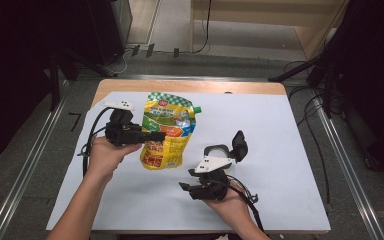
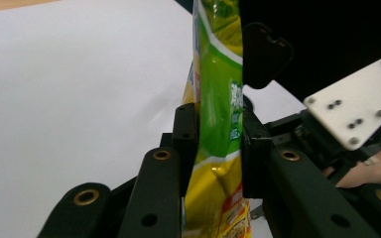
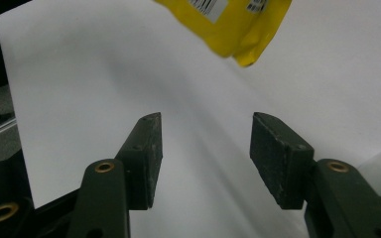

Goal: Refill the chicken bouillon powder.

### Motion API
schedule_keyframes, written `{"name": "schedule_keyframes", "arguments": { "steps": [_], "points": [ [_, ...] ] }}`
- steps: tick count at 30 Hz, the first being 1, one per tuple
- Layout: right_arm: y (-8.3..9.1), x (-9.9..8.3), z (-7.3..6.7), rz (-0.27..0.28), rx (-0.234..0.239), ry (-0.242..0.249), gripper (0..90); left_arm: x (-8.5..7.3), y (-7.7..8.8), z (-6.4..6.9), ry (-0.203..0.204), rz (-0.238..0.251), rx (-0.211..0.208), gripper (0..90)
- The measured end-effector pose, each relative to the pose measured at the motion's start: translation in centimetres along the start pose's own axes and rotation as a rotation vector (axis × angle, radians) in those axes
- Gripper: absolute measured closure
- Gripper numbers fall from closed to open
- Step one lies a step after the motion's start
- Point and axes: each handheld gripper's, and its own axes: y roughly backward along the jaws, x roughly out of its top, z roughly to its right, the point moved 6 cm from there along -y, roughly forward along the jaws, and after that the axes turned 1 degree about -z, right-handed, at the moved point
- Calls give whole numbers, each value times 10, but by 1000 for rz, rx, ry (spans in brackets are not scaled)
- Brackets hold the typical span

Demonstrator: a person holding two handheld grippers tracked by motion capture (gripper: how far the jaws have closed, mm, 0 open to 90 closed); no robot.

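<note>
A yellow and green printed pouch (image 1: 172,125) with a green spout cap at its top right corner hangs just above the white sheet (image 1: 280,130). My left gripper (image 1: 157,136) comes at it from the left and is shut on its middle. In the left gripper view the pads (image 2: 186,129) press the pouch (image 2: 218,99) edge-on from both sides. My right gripper (image 1: 186,191) rests low near the front edge, pointing left, open with nothing between its pads (image 3: 278,148). The pouch's yellow bottom corner (image 3: 228,20) hangs beyond it.
A small clear round container (image 1: 216,150) with a raised black flip lid (image 1: 240,145) stands just behind the right hand. The lid (image 2: 265,54) also looms close behind the pouch. The wooden table edge (image 1: 190,86) runs along the back; metal rails flank both sides.
</note>
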Motion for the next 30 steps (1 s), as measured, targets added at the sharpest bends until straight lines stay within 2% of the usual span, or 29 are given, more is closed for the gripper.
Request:
{"name": "schedule_keyframes", "arguments": {
  "steps": [4, 9, 14, 16, 17, 19, 24, 28, 30],
  "points": [
    [-2, 3, -1, 7, -13, 4, 466, 2, -4, 11, -4, -1, -35, 761],
    [-10, 3, -1, 10, -38, -19, 455, 3, -11, 23, -3, -12, -51, 765],
    [-18, 8, -2, 67, -55, -53, 472, 0, -21, 32, 23, -33, -77, 770],
    [-20, 9, -4, 81, -74, -40, 519, -1, -25, 33, 26, -54, -69, 771],
    [-18, 10, -6, 94, -69, -31, 546, -2, -26, 33, 25, -54, -58, 771],
    [-17, 9, -9, 81, -95, 3, 550, -2, -27, 35, 18, -63, -56, 771],
    [-16, 9, -14, 80, -64, 3, 553, -2, -27, 41, -14, -83, -25, 771],
    [-15, 10, -23, 69, -79, 67, 543, -3, -30, 45, -20, -104, -5, 775],
    [-14, 10, -25, 70, -60, 56, 556, -4, -30, 45, -22, -111, 2, 776]
  ]
}}
